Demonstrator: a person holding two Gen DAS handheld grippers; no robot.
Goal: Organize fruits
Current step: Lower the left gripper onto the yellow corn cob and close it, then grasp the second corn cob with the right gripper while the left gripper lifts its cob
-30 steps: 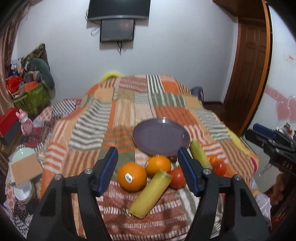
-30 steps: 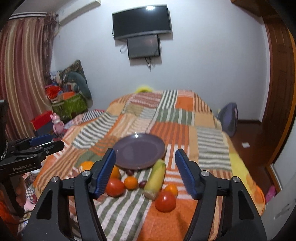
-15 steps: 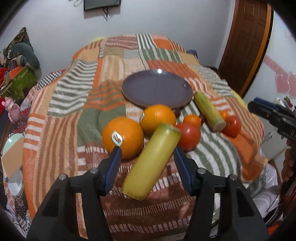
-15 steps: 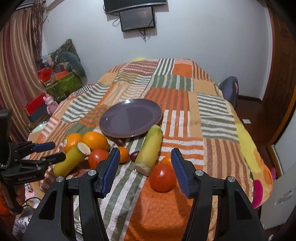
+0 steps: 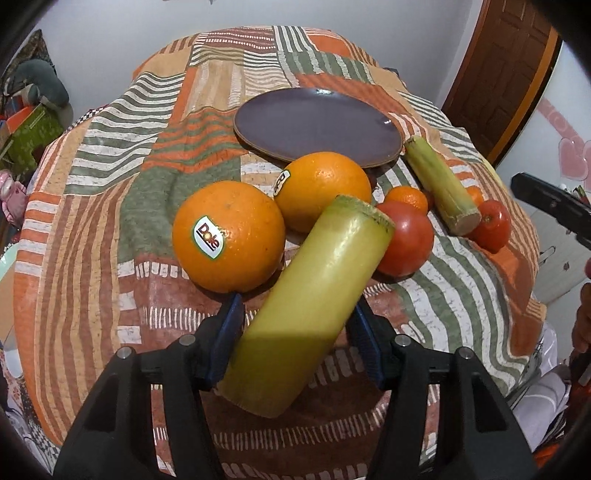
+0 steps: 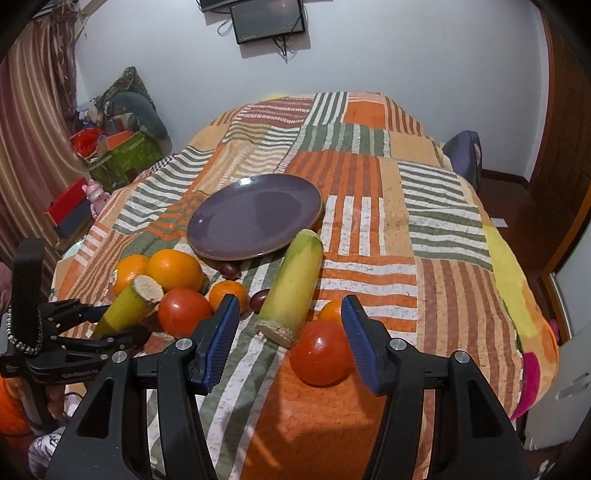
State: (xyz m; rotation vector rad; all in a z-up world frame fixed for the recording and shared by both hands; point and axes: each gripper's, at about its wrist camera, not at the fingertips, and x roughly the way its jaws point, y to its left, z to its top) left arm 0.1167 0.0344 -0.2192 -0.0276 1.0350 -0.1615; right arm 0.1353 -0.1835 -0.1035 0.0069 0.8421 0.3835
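Both grippers dropped closer to the fruit on the bed.
Left gripper (image 5: 295, 334) straddled the near cane piece (image 5: 308, 302), contact unclear; right gripper (image 6: 290, 334) stood apart above a tomato (image 6: 321, 352); next, clamping and lifting to the plate (image 5: 317, 125).

At the bottom of the frame the right gripper (image 6: 290, 341) stands with its blue-padded jaws apart; a red tomato (image 6: 320, 352) lies just inside the right pad, and the cut end of a yellow-green sugarcane piece (image 6: 291, 288) lies between the jaws, farther off. A small orange (image 6: 331, 311) peeks out behind the tomato. The cane's far end reaches the rim of an empty purple plate (image 6: 255, 216) at frame centre, on a striped patchwork bedspread (image 6: 424, 236). At lower left the left gripper (image 6: 110, 325) straddles a second sugarcane piece (image 6: 127, 306), beside two large oranges (image 6: 173, 269), another tomato (image 6: 184, 312) and a mandarin (image 6: 228, 293). A wall-mounted screen (image 6: 267, 18) hangs at the top.
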